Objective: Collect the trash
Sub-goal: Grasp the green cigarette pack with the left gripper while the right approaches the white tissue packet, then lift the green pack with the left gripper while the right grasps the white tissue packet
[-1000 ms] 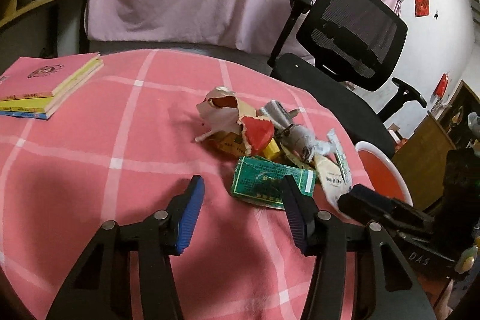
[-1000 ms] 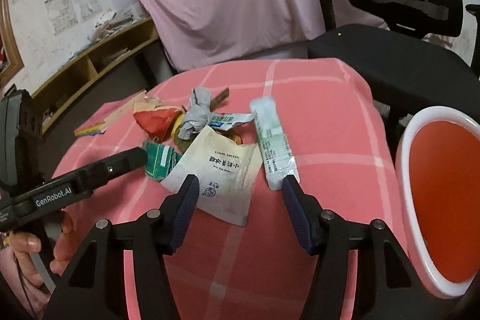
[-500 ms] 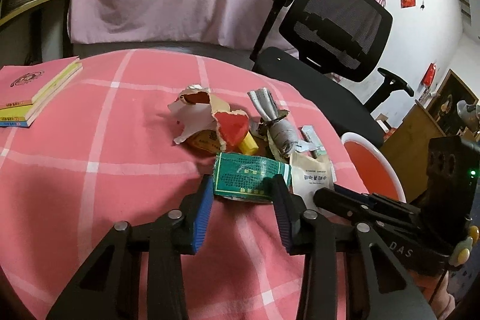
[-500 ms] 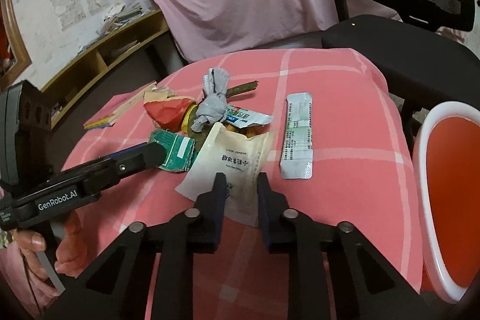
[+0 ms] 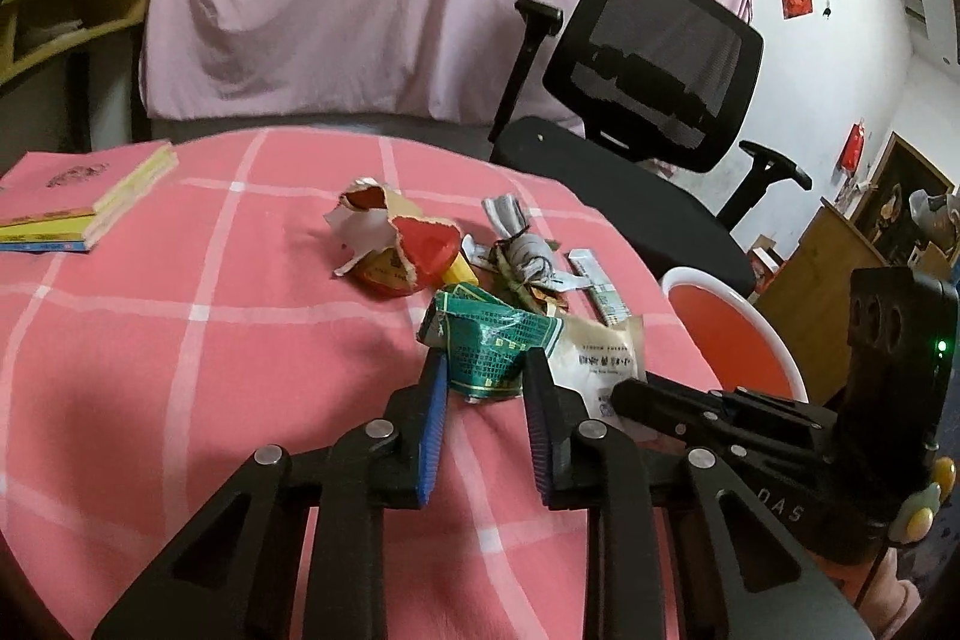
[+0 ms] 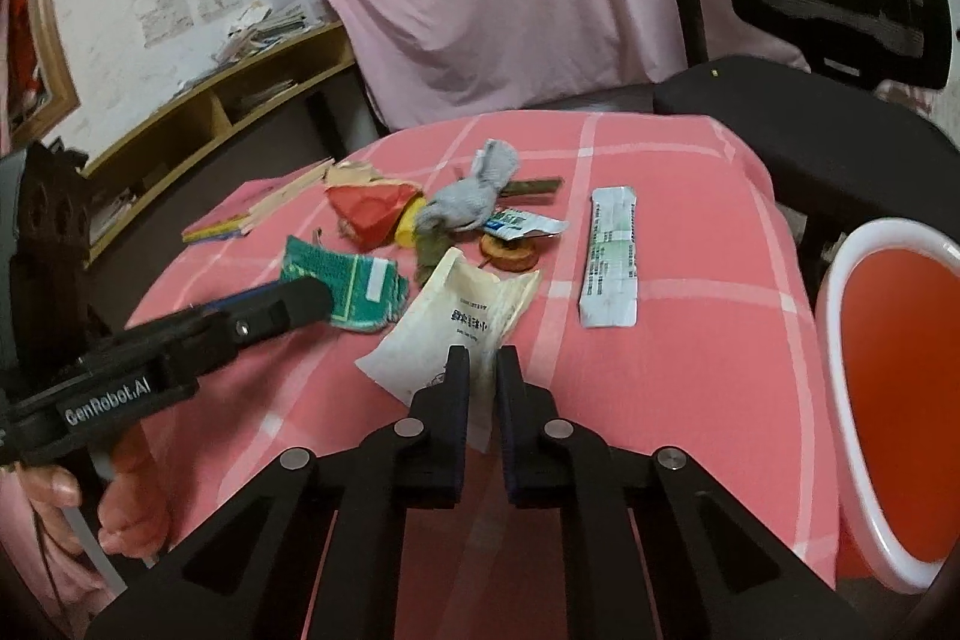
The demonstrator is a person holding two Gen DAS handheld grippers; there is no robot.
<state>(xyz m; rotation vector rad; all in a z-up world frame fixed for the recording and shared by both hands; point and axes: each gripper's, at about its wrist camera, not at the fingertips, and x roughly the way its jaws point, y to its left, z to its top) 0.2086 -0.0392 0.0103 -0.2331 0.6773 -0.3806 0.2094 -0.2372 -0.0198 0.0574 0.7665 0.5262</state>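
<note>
A pile of trash lies on the pink checked tablecloth (image 5: 180,340). My left gripper (image 5: 483,373) is shut on a crumpled green packet (image 5: 492,343), which also shows in the right wrist view (image 6: 342,283). My right gripper (image 6: 482,370) is shut on the near edge of a cream paper sachet (image 6: 456,322), seen beside the green packet in the left wrist view (image 5: 600,358). Further back lie a torn red and white carton (image 5: 402,244), a grey cloth bundle (image 6: 474,196), a long white and green sachet (image 6: 612,256) and a small brown round piece (image 6: 509,250).
A white bin with an orange inside (image 6: 900,388) stands off the table's right edge; it also shows in the left wrist view (image 5: 732,340). Books (image 5: 72,196) lie at the table's far left. A black office chair (image 5: 648,100) stands behind the table.
Both grippers moved forward and closed. The left one closed on the green packet and crumpled it. The right one closed on the cream sachet, whose near edge now lifts.
</note>
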